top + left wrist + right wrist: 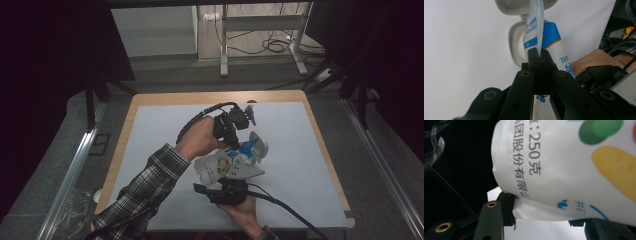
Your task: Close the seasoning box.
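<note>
Left hand-held gripper [540,53] clamped on thin blue-white sheet [533,22] emerging from open grey flip lid [515,42]; soft white printed plastic pouch [225,165] held above pale surface [310,165]; right hand-held gripper [544,215] grips pouch's base.

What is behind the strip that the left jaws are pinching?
Behind the pinched film strip sits the wipes pack with its white flip lid open. The strip and left gripper cover the opening itself.

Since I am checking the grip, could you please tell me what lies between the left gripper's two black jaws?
In the left gripper view, a flat strip of the white-and-blue printed plastic pouch is pinched between the shut left gripper, in front of a grey flip lid.
</note>
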`<state>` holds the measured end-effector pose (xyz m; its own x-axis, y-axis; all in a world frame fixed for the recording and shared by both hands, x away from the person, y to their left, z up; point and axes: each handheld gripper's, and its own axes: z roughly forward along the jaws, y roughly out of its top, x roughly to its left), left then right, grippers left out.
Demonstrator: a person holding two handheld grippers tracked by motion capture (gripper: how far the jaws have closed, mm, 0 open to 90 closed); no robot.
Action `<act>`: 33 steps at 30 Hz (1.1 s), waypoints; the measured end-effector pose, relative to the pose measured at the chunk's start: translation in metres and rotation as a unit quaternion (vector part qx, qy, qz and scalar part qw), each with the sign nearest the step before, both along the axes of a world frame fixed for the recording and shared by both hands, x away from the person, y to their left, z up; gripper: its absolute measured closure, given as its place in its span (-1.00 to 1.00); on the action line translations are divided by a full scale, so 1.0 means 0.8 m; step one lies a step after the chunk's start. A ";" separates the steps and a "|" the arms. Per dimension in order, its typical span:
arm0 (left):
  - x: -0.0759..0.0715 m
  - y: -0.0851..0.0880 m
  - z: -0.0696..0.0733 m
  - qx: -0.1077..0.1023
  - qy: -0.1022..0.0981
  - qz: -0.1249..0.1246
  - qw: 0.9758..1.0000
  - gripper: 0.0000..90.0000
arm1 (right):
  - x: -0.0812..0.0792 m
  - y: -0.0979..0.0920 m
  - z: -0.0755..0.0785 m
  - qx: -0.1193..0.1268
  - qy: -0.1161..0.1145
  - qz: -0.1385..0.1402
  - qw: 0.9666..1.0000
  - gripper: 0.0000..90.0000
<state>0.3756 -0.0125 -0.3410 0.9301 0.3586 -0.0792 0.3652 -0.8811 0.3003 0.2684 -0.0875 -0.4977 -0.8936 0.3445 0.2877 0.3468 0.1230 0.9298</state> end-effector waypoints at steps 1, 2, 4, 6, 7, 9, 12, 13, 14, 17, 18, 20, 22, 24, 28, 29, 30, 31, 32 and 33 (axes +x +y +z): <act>0.000 0.001 0.000 -0.001 0.000 -0.001 1.000 1.00 | 0.001 0.000 -0.002 -0.003 -0.005 -0.001 1.000 0.15; 0.000 0.001 0.000 -0.004 0.001 -0.001 1.000 1.00 | 0.000 0.001 -0.002 -0.004 -0.001 -0.001 1.000 0.15; -0.001 0.002 0.001 -0.011 0.004 -0.002 1.000 1.00 | 0.001 0.001 -0.004 -0.009 -0.003 -0.001 1.000 0.14; -0.002 0.003 0.001 -0.018 0.005 0.001 1.000 1.00 | 0.001 0.002 -0.006 -0.014 -0.004 -0.003 1.000 0.14; -0.001 0.004 0.002 -0.018 0.004 -0.001 1.000 1.00 | 0.001 0.002 -0.007 -0.016 -0.002 -0.004 1.000 0.14; -0.001 0.006 0.002 -0.023 0.006 -0.002 1.000 1.00 | 0.002 0.002 -0.009 -0.020 -0.004 -0.007 1.000 0.14; -0.001 0.009 0.001 -0.030 0.006 0.000 1.000 1.00 | 0.003 0.003 -0.012 -0.028 -0.006 -0.009 1.000 0.13; -0.001 0.010 0.001 -0.032 0.006 0.001 0.999 1.00 | 0.003 0.003 -0.013 -0.031 -0.004 -0.011 0.999 0.13; -0.001 0.011 0.001 -0.034 0.007 0.000 0.999 1.00 | 0.004 0.003 -0.013 -0.033 -0.002 -0.011 0.999 0.12; -0.001 0.014 0.000 -0.039 0.008 0.004 0.999 1.00 | 0.004 0.004 -0.015 -0.038 0.003 -0.014 0.999 0.12; -0.001 0.015 0.000 -0.041 0.008 0.005 0.999 1.00 | 0.005 0.004 -0.016 -0.040 -0.001 -0.015 0.999 0.12; -0.001 0.016 0.000 -0.042 0.007 0.004 0.999 1.00 | 0.005 0.004 -0.017 -0.042 -0.001 -0.015 0.999 0.12; -0.002 0.019 0.001 -0.049 0.008 0.006 0.999 1.00 | 0.005 0.004 -0.018 -0.046 0.002 -0.017 0.999 0.11; -0.003 0.020 0.002 -0.052 0.009 0.004 0.999 1.00 | 0.006 0.004 -0.019 -0.049 0.000 -0.019 0.999 0.11; -0.003 0.022 0.003 -0.059 0.010 0.003 0.998 1.00 | 0.007 0.005 -0.021 -0.054 -0.001 -0.023 0.998 0.11; -0.003 0.023 0.003 -0.063 0.011 0.003 0.998 1.00 | 0.008 0.004 -0.022 -0.055 -0.001 -0.023 0.998 0.11; -0.003 0.024 0.002 -0.066 0.011 0.003 0.998 1.00 | 0.008 0.004 -0.022 -0.056 -0.002 -0.024 0.998 0.11; -0.003 0.025 0.001 -0.067 0.011 0.004 0.998 1.00 | 0.007 0.004 -0.022 -0.057 -0.002 -0.025 0.998 0.11; -0.002 0.026 0.000 -0.074 0.011 0.003 0.997 1.00 | 0.008 0.004 -0.022 -0.059 -0.004 -0.025 0.998 0.10; -0.002 0.028 -0.001 -0.081 0.014 0.002 0.997 1.00 | 0.008 0.004 -0.023 -0.061 -0.005 -0.027 0.998 0.10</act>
